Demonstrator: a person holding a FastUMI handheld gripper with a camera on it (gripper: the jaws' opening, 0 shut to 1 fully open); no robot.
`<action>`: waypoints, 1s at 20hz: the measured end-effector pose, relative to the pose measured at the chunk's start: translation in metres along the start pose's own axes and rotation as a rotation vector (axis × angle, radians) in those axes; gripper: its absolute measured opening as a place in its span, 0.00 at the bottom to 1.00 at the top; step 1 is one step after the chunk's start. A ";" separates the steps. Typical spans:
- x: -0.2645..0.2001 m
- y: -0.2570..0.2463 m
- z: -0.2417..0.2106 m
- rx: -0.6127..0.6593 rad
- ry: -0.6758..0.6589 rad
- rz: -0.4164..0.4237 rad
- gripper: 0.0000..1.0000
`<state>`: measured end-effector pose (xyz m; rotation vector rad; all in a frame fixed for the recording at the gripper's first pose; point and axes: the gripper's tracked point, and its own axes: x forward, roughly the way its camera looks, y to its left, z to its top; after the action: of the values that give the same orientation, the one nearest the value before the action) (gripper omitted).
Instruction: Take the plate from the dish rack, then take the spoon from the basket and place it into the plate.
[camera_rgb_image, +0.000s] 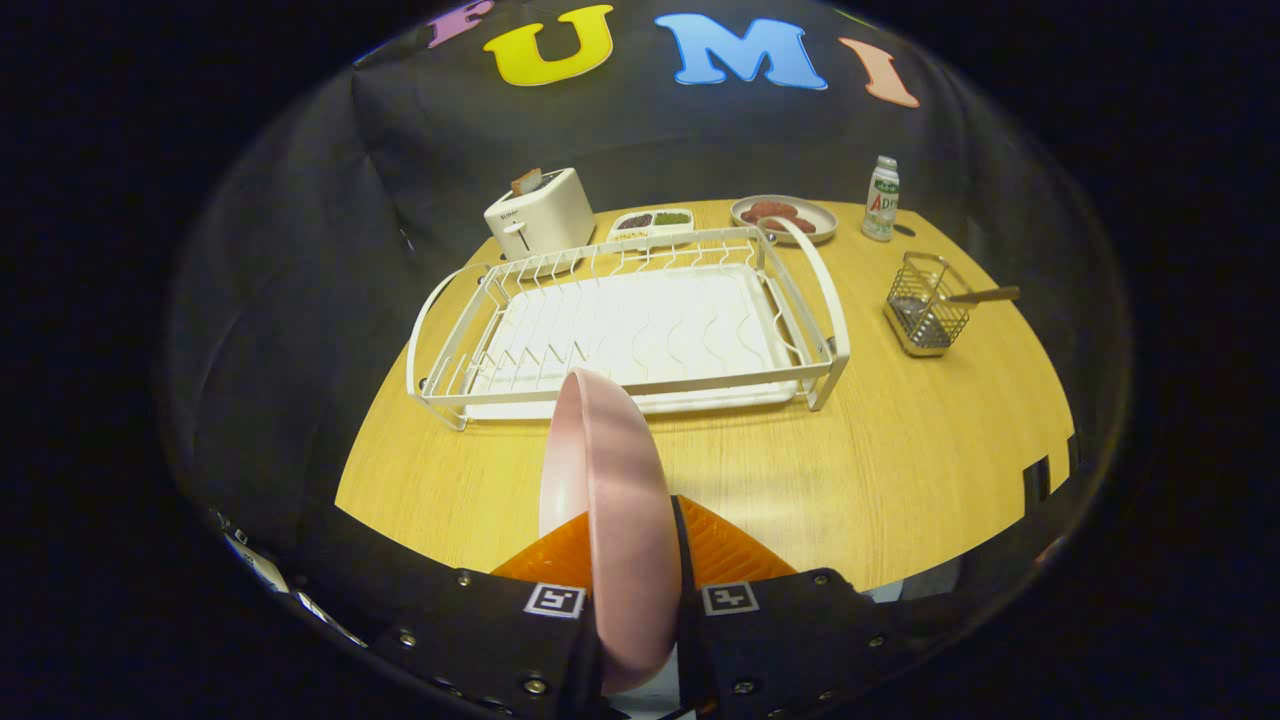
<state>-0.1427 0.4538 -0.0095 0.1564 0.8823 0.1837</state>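
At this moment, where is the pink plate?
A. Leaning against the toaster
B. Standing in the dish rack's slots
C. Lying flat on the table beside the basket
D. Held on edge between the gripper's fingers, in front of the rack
D: the pink plate stands on edge, clamped by the gripper, with the dish rack beyond it holding no dishes.

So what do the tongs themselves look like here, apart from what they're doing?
The tongs have two black blocky bodies studded with small silver screws, each carrying a square black-and-white marker tag on top. The fingers are ribbed wedge-shaped pads. No cables or sleeve can be made out.
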 end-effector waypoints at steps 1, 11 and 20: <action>0.006 0.001 -0.005 0.031 0.013 0.024 0.28; 0.063 0.018 -0.033 0.382 0.086 0.305 0.28; 0.077 -0.001 -0.043 0.342 0.102 0.246 0.48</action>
<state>-0.1279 0.4723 -0.0944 0.5803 0.9908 0.2709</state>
